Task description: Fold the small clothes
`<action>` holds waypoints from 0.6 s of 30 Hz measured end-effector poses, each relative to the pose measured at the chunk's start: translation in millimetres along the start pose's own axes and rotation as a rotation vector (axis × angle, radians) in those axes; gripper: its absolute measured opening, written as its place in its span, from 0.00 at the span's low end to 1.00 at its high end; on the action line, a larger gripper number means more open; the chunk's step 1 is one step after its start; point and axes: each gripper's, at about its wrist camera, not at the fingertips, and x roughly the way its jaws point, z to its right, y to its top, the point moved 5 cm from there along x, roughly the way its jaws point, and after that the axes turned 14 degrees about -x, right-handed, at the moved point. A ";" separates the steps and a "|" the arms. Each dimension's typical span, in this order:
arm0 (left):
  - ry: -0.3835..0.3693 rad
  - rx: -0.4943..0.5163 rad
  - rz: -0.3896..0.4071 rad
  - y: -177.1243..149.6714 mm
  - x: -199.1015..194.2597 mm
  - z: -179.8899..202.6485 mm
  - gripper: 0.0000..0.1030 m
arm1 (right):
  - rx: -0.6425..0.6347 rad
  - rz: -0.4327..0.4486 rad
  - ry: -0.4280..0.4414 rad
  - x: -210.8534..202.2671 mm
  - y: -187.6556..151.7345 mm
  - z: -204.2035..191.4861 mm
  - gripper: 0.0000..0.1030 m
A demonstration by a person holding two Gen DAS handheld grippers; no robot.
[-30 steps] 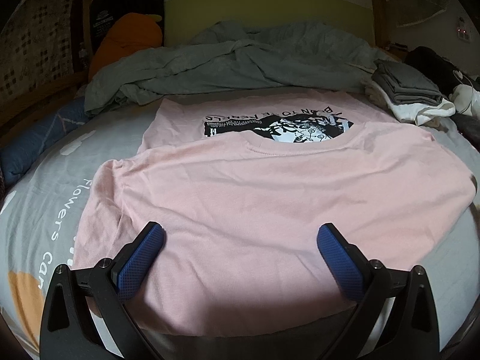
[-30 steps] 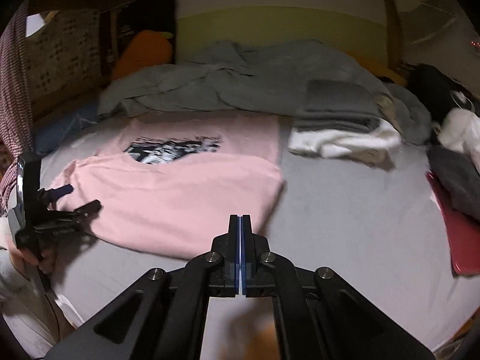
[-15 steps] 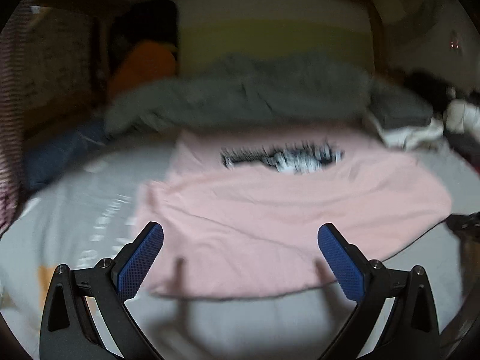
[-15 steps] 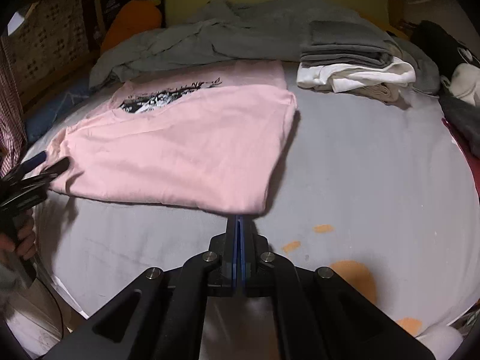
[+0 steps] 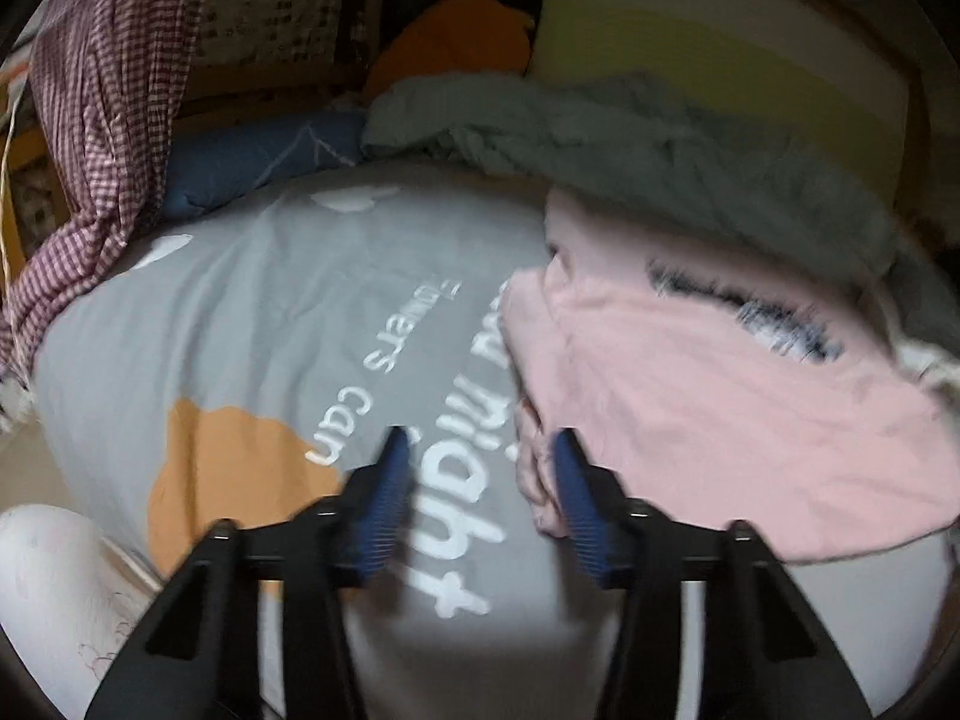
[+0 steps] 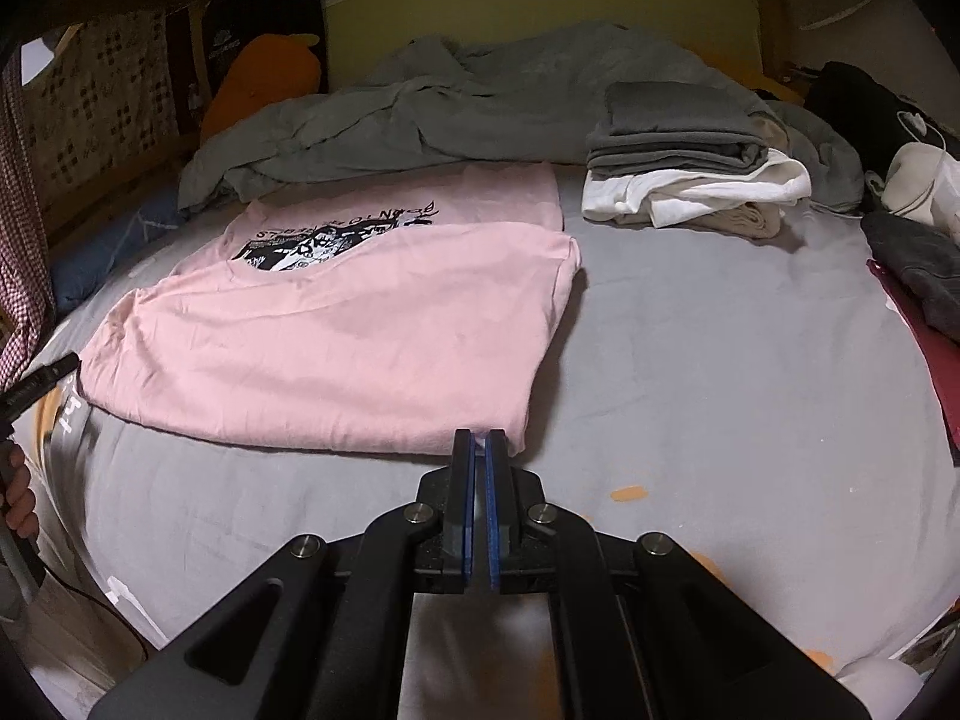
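Note:
A pink T-shirt (image 6: 360, 324) with a black-and-white print lies folded in half on the grey bed sheet (image 6: 690, 360). It also shows in the left wrist view (image 5: 720, 384), at the right. My right gripper (image 6: 479, 438) is shut on the shirt's near right corner, with a sliver of pink cloth between the pads. My left gripper (image 5: 477, 450) is open over the sheet at the shirt's left edge; its right finger (image 5: 570, 480) touches the bunched sleeve. The left view is blurred.
A stack of folded grey and white clothes (image 6: 690, 168) sits at the back right. A rumpled grey blanket (image 6: 450, 114) lies behind the shirt. Dark clothes (image 6: 912, 264) lie at the right edge. A checked cloth (image 5: 102, 138) hangs at the left.
My left gripper has swung left to the shirt's left edge and its jaws have narrowed. My right gripper has moved forward and down onto the shirt's near right corner.

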 end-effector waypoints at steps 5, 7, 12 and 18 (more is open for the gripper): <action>-0.168 -0.099 -0.011 1.8 -15.7 -7.1 0.40 | 0.041 0.005 -0.028 -2.9 -1.4 11.3 0.06; -0.255 -0.100 0.015 7.4 -27.0 -0.4 0.47 | 0.063 0.021 -0.031 -6.1 -0.5 15.0 0.11; -0.080 0.040 -0.047 -11.1 3.5 10.9 0.52 | 0.066 0.040 -0.026 -10.0 1.8 14.6 0.13; 0.015 0.074 -0.032 -18.4 4.5 3.6 0.71 | 0.067 0.043 -0.073 -11.9 1.3 15.1 0.40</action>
